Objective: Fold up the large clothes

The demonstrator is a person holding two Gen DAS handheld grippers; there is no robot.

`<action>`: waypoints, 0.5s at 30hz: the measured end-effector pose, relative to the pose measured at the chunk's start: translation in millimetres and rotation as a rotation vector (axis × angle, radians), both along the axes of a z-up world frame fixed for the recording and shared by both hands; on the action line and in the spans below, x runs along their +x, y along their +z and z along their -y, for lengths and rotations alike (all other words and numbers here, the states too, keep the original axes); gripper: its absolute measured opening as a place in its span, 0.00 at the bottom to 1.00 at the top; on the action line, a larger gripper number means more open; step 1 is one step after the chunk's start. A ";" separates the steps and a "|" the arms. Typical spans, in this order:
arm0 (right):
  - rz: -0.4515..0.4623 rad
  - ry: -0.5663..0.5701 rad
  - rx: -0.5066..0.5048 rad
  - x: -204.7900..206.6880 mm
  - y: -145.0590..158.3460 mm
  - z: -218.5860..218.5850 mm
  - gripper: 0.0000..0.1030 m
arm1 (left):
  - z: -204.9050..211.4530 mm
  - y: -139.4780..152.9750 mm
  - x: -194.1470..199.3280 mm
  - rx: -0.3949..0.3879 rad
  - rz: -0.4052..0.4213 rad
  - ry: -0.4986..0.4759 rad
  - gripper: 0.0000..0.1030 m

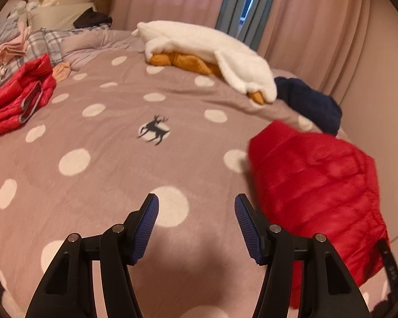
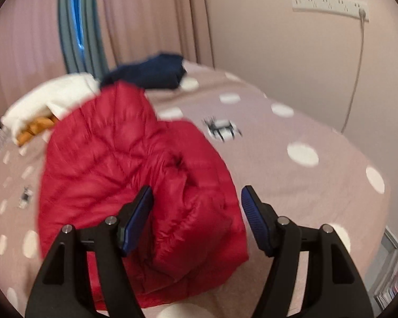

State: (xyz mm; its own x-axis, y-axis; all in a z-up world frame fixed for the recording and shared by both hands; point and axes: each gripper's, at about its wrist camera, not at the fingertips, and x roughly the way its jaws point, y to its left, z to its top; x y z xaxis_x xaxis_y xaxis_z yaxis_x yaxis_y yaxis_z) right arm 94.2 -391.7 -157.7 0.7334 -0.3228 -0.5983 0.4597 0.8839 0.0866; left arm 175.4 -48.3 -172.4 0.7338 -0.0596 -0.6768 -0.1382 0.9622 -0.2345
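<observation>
A red puffer jacket (image 2: 114,159) lies bunched and partly folded on the pink dotted bedspread (image 2: 305,185). My right gripper (image 2: 197,189) hovers just above the jacket's near part, open, with its blue pads clear of the fabric. In the left wrist view the same red jacket (image 1: 318,185) lies to the right. My left gripper (image 1: 196,198) is open over bare bedspread (image 1: 92,159), holding nothing. A second red jacket (image 1: 21,98) sits folded at the far left.
A white fleece garment (image 1: 207,47) lies over an orange one (image 1: 188,63) at the back, with a navy garment (image 1: 310,103) beside it. Pillows and loose clothes (image 1: 10,47) crowd the far left. Curtains hang behind; a power strip (image 2: 329,5) is on the right wall.
</observation>
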 end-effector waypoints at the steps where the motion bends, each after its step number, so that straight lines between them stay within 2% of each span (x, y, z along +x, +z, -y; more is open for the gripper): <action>1: 0.027 0.007 0.015 -3.8 8.0 0.6 0.61 | 1.5 1.9 2.8 0.003 0.000 0.000 0.57; 2: 0.048 0.016 0.029 -6.6 14.3 0.4 0.47 | 2.6 3.7 5.3 0.006 0.001 0.004 0.57; 3: 0.072 0.033 0.039 -8.4 23.1 1.4 0.28 | 3.3 5.6 8.3 0.010 0.006 0.012 0.57; 5: 0.084 0.054 0.030 -5.0 33.4 -4.8 0.13 | 3.1 7.8 15.0 0.009 0.014 0.029 0.57; 8: 0.115 0.103 0.021 6.7 52.7 -17.0 0.14 | -0.7 4.4 24.4 -0.003 -0.006 0.055 0.57; 11: 0.182 0.257 0.109 36.4 70.2 -41.6 0.15 | -2.0 0.0 33.1 -0.014 -0.006 0.075 0.57; 15: 0.121 0.311 0.043 90.4 64.9 -65.9 0.13 | 7.1 -3.1 55.4 -0.030 -0.011 0.046 0.57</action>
State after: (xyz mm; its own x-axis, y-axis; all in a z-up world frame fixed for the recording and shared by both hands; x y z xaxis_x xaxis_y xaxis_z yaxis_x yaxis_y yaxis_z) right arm 184.6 -325.7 -92.8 0.8594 -0.0487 -0.5089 0.1525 0.9746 0.1642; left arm 230.8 -55.4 -175.4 0.7290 -0.0462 -0.6829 -0.1850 0.9473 -0.2615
